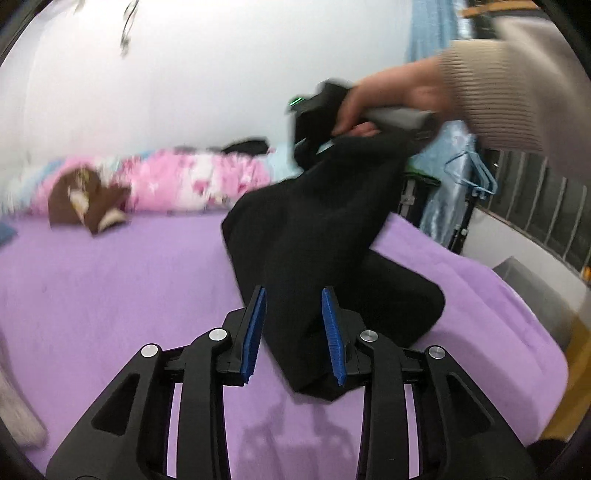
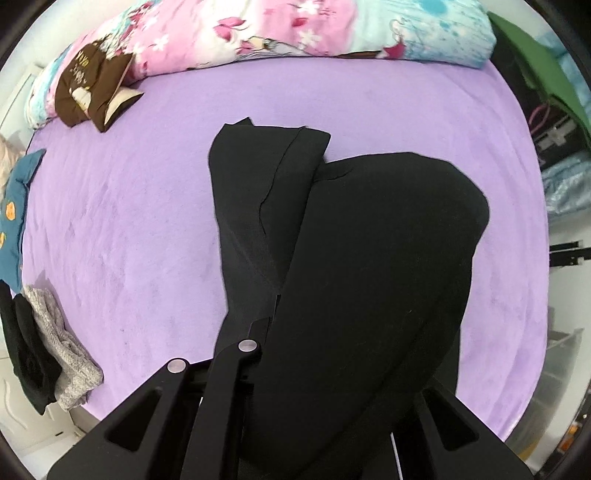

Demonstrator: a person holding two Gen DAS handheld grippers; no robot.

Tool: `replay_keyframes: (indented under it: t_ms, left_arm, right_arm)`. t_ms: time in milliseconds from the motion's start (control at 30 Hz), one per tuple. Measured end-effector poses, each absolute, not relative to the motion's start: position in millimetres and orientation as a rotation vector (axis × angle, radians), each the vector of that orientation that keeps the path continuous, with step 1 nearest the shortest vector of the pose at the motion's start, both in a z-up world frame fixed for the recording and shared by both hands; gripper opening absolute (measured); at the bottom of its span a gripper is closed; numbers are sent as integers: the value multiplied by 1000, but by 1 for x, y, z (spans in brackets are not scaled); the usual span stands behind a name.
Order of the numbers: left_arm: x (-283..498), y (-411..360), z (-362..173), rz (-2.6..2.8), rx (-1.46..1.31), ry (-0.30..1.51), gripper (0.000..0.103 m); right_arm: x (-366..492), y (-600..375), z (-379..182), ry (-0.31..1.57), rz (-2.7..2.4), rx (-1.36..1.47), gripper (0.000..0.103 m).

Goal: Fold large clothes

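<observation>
One black garment (image 2: 369, 258) draped over purple bedspread (image 1: 110, 295), right gripper (image 1: 314, 110) clamped on its raised end, left gripper (image 1: 293, 332) fingers apart astride its near edge, pink floral quilt (image 2: 258, 33), brown cushion (image 2: 92, 88), grey knit (image 2: 62, 350) at bed edge.

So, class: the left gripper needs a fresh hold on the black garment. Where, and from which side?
Take the loose bottom end of the black garment lying between the open left gripper, coming in low along the purple bed; that end lies flat and slack.
</observation>
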State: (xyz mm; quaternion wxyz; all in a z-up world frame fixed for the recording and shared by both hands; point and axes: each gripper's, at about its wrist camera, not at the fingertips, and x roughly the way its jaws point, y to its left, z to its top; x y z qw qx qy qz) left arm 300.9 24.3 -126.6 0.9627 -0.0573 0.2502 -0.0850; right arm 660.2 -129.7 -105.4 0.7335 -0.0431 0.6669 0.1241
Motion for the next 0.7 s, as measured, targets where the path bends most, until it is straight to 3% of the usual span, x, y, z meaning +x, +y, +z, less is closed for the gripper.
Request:
replay_keyframes:
  t_ms: [200,700]
  left_arm:
    - [361,66,-162,-261,-441,669,30]
    - [400,-1,-209,-421,-315,792,30]
  right_arm:
    - [662,-162,-117,1469,330,-117,7]
    - [694,-237,-174,1484,301,-94,9]
